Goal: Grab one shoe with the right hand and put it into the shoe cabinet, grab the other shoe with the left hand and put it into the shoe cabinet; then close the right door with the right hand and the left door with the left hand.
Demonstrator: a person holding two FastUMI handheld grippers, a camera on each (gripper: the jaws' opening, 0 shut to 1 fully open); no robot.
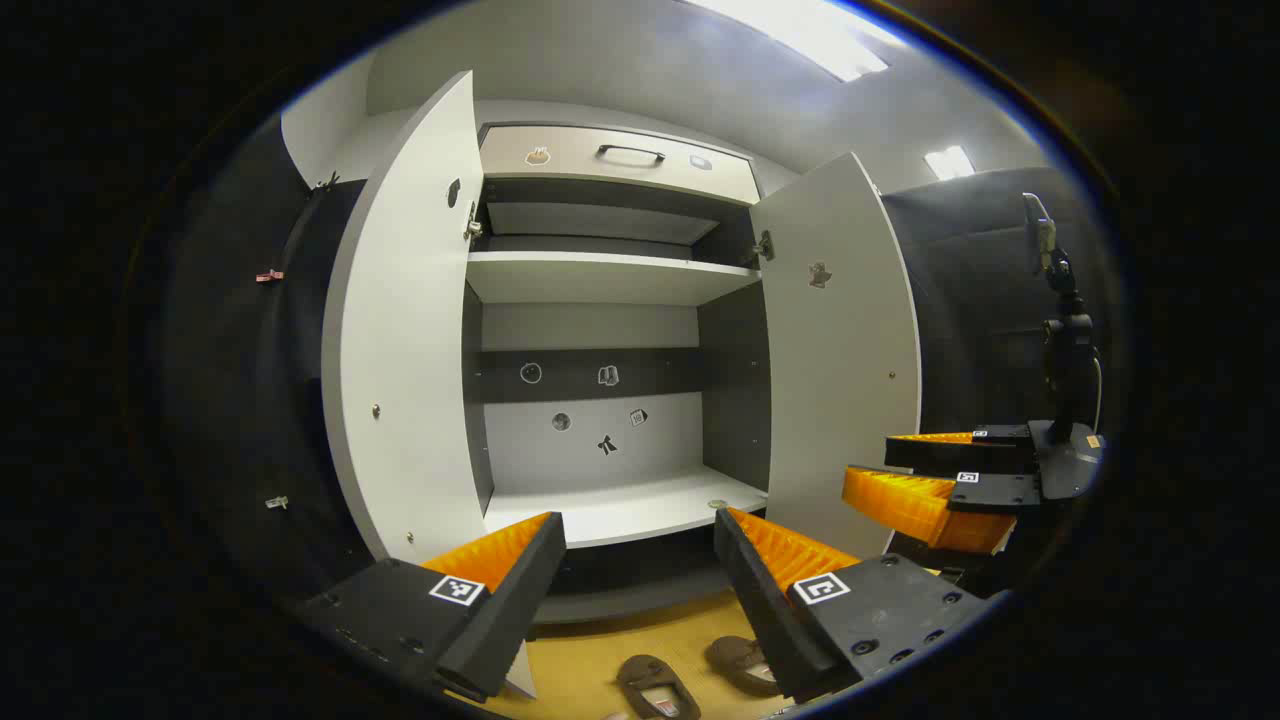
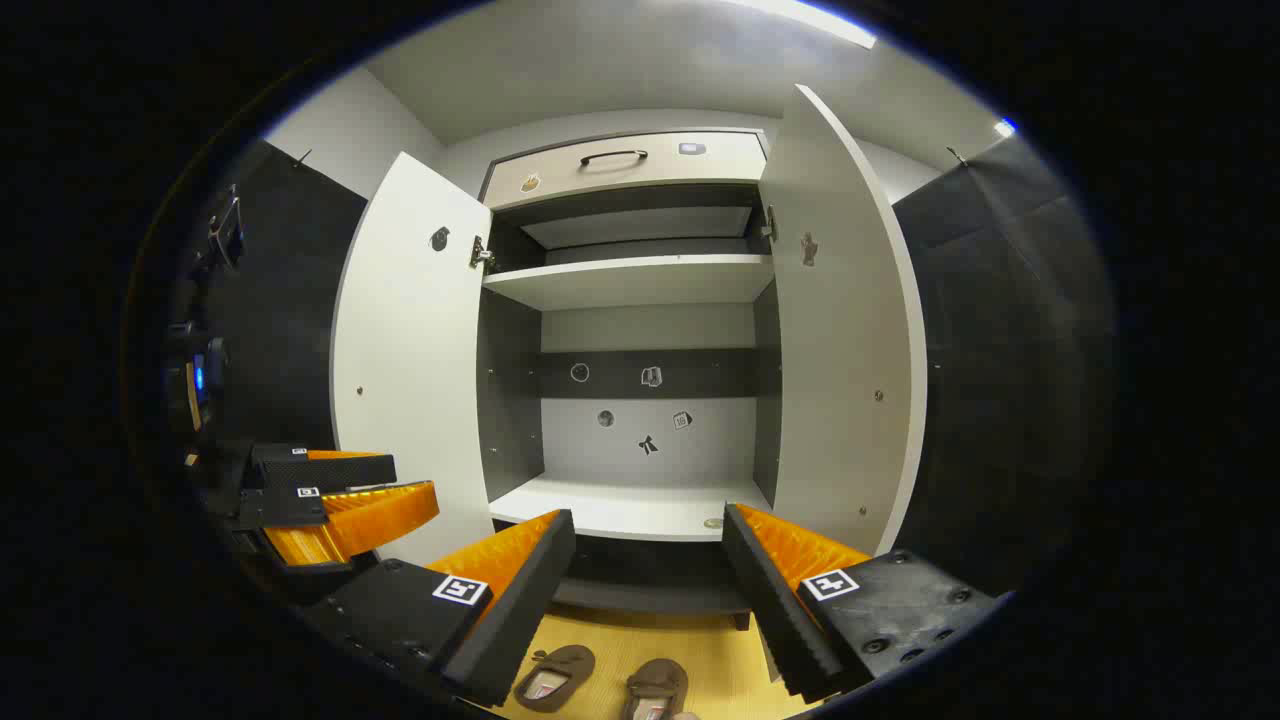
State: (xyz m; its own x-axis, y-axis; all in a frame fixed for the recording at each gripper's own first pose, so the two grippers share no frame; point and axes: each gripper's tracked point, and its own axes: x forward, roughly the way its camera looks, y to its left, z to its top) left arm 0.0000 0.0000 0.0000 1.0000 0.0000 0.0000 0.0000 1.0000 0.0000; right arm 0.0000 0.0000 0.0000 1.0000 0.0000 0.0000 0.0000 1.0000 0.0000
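Both shoes lay on the wooden floor (image 2: 700,650) in front of the open shoe cabinet (image 2: 640,285), below and ahead of both claws. In the right gripper view, the right gripper (image 2: 648,590) stood spread wide, holding nothing, with the right-hand shoe (image 2: 655,688) almost straight beneath the gap between its fingers and the left-hand shoe (image 2: 555,676) just to the left of that gap. Both looked like brown slip-ons, toes toward the cabinet, so their long axes ran roughly along the claw's forward line; the lower rim of the view cut them off, so the heel ends could not be judged. In the left gripper view, the left gripper (image 1: 640,575) was likewise spread and empty, with the left-hand shoe (image 1: 655,685) under its gap and the right-hand shoe (image 1: 738,662) close against its right finger. The right gripper (image 1: 930,470) showed off to that claw's right, at much the same height. The left door (image 2: 415,370) and right door (image 2: 845,330) both stood swung open, and the lower shelf (image 2: 630,505) was bare. Judgement: the right claw sat nearer the right-hand shoe, and the first move would be mostly straight down.
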